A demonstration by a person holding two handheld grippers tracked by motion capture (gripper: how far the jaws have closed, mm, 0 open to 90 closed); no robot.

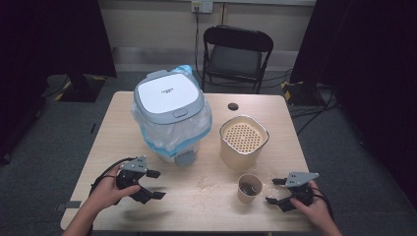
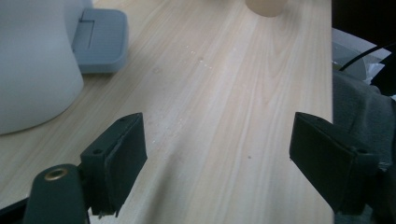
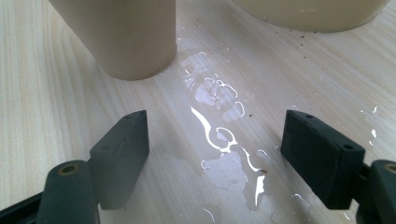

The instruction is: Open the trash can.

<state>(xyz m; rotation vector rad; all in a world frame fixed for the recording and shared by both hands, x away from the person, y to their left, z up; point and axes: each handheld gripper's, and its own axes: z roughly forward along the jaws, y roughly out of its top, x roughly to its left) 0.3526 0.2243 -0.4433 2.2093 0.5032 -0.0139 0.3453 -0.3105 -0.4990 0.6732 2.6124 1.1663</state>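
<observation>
From the high view, the wooden table carried a white pedal bin lined with a clear plastic bag, a beige container with a perforated insert to the bin's right, and a small paper cup nearer the person, just in front of that container. The left gripper rested near the table's front edge, well apart from the bin, with its jaws spread and nothing between them. The right gripper lay just beside the cup, its jaws apart and pointing toward it without touching. Along the left gripper view, the two black jaws stood wide over bare wood, with the bin's white body and its grey foot pedal at the upper left. Along the right gripper view, the jaws were likewise parted over a puddle of spilled liquid, the cup's beige wall rose ahead at the left, clear of both pads, and the container's base showed at the upper right.
</observation>
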